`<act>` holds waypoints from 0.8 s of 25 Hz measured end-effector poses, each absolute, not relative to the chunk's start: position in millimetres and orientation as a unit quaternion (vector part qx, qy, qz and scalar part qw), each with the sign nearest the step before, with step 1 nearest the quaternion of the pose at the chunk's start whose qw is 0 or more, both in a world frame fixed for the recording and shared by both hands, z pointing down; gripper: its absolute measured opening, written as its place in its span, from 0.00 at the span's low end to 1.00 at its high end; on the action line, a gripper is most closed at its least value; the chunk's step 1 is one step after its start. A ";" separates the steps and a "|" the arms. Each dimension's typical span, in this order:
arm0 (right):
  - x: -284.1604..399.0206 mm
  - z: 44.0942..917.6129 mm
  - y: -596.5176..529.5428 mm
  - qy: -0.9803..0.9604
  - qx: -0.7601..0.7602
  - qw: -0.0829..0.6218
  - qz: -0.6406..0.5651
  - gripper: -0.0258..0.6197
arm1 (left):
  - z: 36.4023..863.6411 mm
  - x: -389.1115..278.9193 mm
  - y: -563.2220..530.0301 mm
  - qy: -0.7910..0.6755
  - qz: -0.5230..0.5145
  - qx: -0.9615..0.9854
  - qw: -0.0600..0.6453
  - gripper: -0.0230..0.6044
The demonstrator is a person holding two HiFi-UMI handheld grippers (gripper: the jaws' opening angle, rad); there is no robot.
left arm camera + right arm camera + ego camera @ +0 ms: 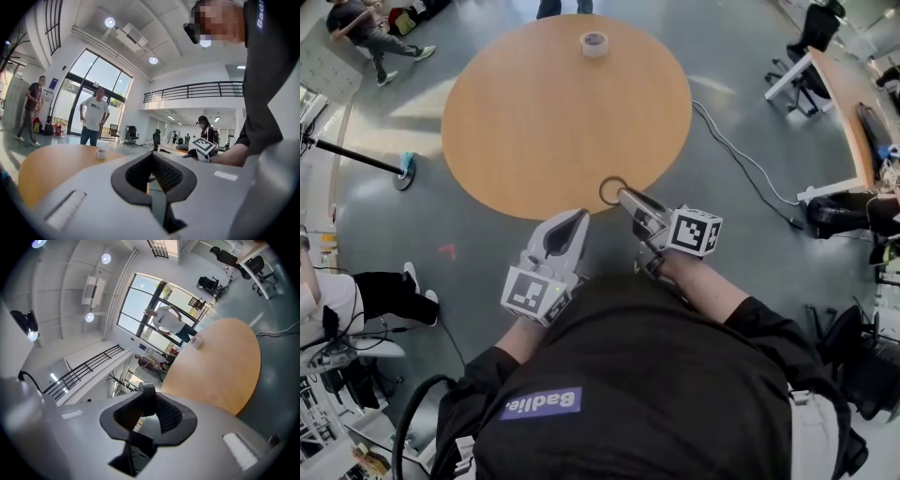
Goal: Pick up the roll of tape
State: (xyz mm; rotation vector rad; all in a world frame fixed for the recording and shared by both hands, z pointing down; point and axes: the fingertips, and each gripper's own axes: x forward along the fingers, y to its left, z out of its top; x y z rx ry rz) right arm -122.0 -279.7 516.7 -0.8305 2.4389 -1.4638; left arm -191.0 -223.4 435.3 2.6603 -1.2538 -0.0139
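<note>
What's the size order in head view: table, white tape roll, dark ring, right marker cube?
1. table
2. marker cube, helped by nearness to camera
3. white tape roll and dark ring look alike, unranked

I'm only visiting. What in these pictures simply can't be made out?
- Dark ring held by the right gripper: thin in the head view, edge-on and partly covered by the jaws in the right gripper view. What it is stays unclear.
- White roll of tape: too small in every view to show any detail.
- Table: whatever holds it up is hidden under its top in the head view.
</note>
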 end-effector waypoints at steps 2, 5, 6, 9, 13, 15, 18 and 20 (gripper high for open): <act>-130.7 513.9 -274.7 0.826 -0.286 0.083 -0.479 0.17 | 437.0 -197.9 -219.7 -0.419 -0.008 0.903 0.099 0.07; -136.0 511.9 -271.8 0.841 -0.312 0.058 -0.437 0.17 | 438.0 -204.0 -217.0 -0.419 -0.007 0.902 0.102 0.07; -137.0 511.3 -271.0 0.848 -0.325 0.044 -0.416 0.17 | 438.5 -205.7 -216.3 -0.419 -0.005 0.902 0.103 0.07; -143.3 505.4 -267.1 0.868 -0.354 0.005 -0.348 0.17 | 439.7 -210.1 -213.5 -0.418 -0.003 0.902 0.105 0.07; -156.3 498.0 -259.6 0.881 -0.367 -0.021 -0.299 0.17 | 439.3 -216.0 -210.2 -0.414 -0.007 0.904 0.109 0.07; -159.5 496.1 -254.9 0.884 -0.371 -0.031 -0.282 0.17 | 439.3 -218.0 -208.6 -0.414 -0.012 0.904 0.111 0.07; -160.6 494.0 -247.1 0.889 -0.380 -0.046 -0.252 0.17 | 443.1 -219.9 -205.3 -0.415 -0.019 0.902 0.119 0.07; -163.0 492.9 -241.1 0.891 -0.386 -0.057 -0.231 0.17 | 449.0 -222.2 -201.9 -0.415 -0.024 0.901 0.127 0.07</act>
